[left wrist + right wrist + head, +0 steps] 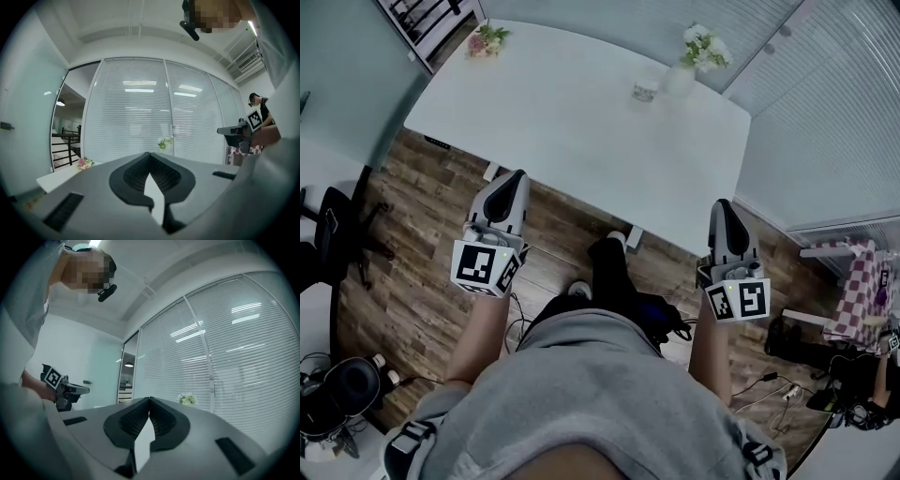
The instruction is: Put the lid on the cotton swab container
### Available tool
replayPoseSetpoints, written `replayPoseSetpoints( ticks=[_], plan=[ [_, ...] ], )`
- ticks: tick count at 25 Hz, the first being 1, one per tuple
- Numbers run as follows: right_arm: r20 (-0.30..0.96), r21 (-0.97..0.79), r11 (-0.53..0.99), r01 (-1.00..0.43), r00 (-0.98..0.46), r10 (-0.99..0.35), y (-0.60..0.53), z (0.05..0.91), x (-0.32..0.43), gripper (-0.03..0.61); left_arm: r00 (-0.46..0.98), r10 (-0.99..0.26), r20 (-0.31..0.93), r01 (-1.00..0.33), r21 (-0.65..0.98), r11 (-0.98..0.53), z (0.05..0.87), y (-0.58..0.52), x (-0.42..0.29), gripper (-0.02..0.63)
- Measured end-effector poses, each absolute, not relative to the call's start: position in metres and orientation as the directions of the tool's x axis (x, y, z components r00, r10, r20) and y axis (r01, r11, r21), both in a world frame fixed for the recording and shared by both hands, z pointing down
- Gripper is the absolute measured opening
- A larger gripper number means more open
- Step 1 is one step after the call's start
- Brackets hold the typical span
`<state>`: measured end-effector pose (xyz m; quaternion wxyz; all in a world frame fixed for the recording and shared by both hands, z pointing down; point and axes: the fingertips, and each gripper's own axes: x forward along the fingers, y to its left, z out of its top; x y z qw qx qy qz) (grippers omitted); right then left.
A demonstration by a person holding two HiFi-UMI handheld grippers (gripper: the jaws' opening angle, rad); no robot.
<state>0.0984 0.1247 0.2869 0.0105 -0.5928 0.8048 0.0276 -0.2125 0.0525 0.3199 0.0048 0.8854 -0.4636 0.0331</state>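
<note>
Not started: grey left tool (516, 178) and right tool (722, 206) sit closed, empty, well apart from small round container (645, 90) on white bench (562, 122).

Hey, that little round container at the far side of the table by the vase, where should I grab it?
Probably across its side wall, coming from the near left: the small container stands upright and low, and the vase sits close on its right. I can't tell whether a lid is on it.
</note>
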Motion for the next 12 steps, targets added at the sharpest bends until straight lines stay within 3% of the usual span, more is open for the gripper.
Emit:
replayPoseSetpoints(
  ticks=[12],
  plan=[
    [-0.069,0.013,0.371,-0.928,-0.371,-0.926,0.025,0.297,0.133,0.025,0.519,-0.852,0.059,-0.854,0.003,-0.52,0.314,-0.019,-0.183,0.006]
  ],
)
